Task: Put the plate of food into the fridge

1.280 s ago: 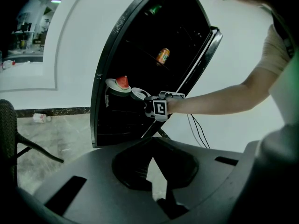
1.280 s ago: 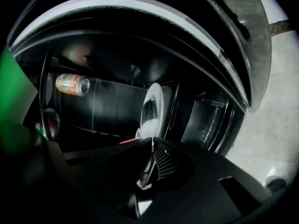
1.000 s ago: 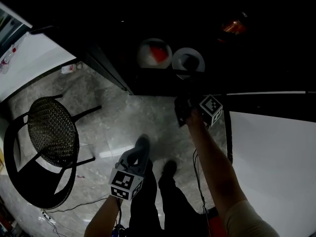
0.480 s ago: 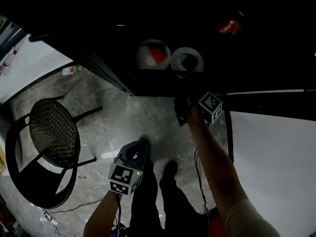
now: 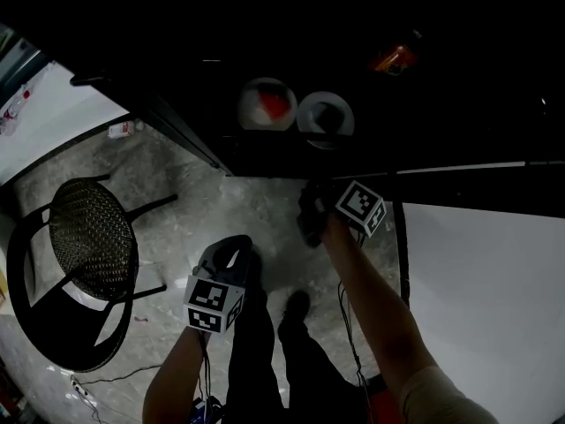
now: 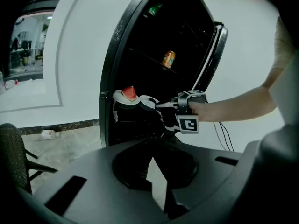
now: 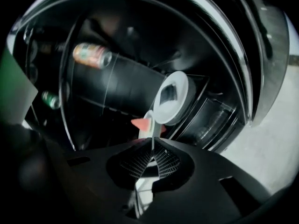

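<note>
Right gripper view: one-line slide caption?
Right gripper pinching a thin white plate rim at the open fridge, a can on a shelf inside.

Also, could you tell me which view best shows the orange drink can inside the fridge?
The right gripper view: the orange drink can is largest there, its printed side visible. The left gripper view shows the can small; the head view only a dim orange glint.

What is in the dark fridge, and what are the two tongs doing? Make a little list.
fridge: open, dark inside
plate with red food: on a fridge shelf
second plate: next to it, something dark on it
can: on a higher shelf
right tongs: shut, empty, near the plates
left tongs: shut, empty, held back from the fridge
</note>
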`<control>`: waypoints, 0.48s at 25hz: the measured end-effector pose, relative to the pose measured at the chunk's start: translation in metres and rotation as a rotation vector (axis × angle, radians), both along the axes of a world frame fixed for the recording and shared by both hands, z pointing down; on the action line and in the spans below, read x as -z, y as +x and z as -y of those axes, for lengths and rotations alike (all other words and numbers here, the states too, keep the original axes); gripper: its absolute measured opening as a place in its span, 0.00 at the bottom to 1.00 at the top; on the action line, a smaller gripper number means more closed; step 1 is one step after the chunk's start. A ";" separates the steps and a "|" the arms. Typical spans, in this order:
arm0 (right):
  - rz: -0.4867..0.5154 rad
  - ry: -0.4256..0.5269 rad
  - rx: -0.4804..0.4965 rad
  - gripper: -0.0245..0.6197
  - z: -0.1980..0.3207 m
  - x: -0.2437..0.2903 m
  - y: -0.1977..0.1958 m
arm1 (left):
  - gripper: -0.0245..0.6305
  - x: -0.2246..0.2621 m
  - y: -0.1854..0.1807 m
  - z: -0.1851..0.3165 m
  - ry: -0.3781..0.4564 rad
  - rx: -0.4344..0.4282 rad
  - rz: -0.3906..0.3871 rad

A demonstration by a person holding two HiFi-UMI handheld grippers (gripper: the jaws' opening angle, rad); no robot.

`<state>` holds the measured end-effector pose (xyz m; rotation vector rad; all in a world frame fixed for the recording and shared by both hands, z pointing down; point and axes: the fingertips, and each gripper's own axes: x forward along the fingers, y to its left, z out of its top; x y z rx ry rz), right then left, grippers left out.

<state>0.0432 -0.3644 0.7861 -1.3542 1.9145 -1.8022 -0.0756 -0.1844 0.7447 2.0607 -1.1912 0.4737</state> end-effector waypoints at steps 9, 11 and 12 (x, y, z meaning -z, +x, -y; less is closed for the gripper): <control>-0.161 -0.009 0.190 0.08 -0.052 0.028 -0.007 | 0.05 0.016 0.009 0.009 0.004 0.011 -0.015; -0.187 -0.009 0.228 0.08 -0.069 0.040 -0.006 | 0.05 0.025 0.011 0.010 0.006 0.012 -0.020; -0.198 -0.009 0.243 0.08 -0.078 0.046 -0.005 | 0.05 0.030 0.012 0.009 0.004 0.013 -0.023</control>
